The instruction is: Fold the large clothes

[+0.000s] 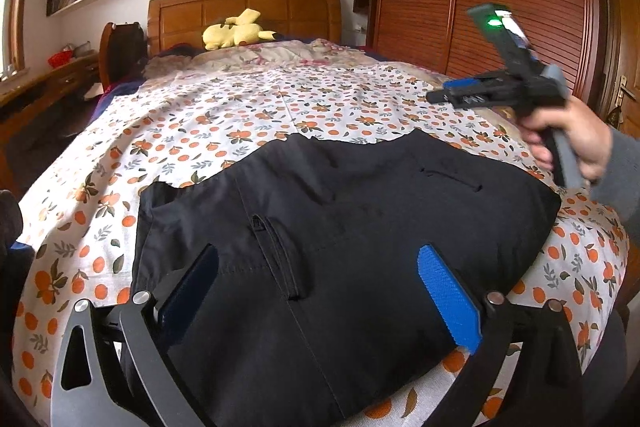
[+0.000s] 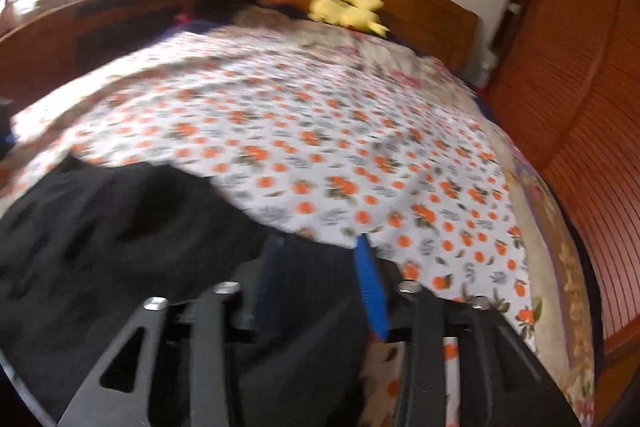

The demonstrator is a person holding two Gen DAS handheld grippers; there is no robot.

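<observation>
Black garment (image 1: 344, 227) spread flat on the near part of the bed (image 1: 240, 115), over the orange-print sheet, partly folded already by the look of it. Soft, limp, light cloth; likely to sag and slide over itself, so best pinched at an edge or corner, through both layers. Left claw (image 1: 320, 291) spread wide, hovering low over the near middle of the cloth, nothing between its fingers (image 1: 448, 299). Further right, right claw (image 2: 320, 287) only part open, fingers near the garment's right edge, apparently empty, though blur in the right wrist view leaves contact with the cloth impossible to tell.
</observation>
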